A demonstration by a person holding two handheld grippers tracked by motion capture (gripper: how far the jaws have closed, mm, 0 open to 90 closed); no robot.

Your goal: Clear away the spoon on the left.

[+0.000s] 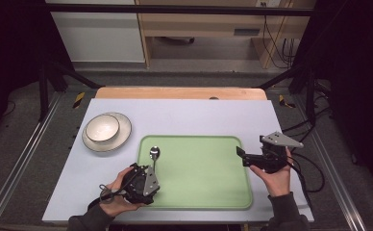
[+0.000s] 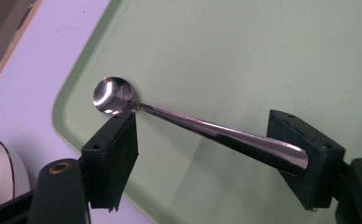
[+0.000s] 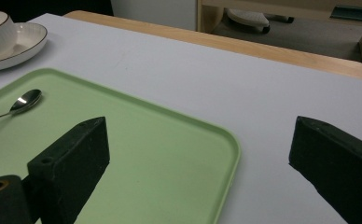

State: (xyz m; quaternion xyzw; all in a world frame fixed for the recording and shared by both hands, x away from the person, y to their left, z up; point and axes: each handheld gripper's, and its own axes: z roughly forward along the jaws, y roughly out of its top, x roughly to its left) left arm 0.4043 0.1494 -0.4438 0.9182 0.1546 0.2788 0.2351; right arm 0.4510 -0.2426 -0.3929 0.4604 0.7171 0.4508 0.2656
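Observation:
A metal spoon [image 1: 154, 153] lies at the near-left corner of the green tray [image 1: 204, 173], bowl pointing away from me. My left gripper [image 1: 149, 173] hovers over the spoon's handle, held from the tray's near-left edge. In the left gripper view, the spoon [image 2: 207, 130] runs slantwise across the wide gap of my left gripper [image 2: 202, 122]; its handle end sits by the right jaw's pad and its bowl lies past the left jaw's tip. My right gripper [image 1: 241, 153] stands open at the tray's right edge, with nothing between its jaws [image 3: 200, 126].
A white bowl [image 1: 103, 127] sits in a white plate [image 1: 121, 139] on the grey mat, left of the tray and behind it. The wooden table edge [image 1: 180, 92] runs along the back. Cables trail off the table's right side.

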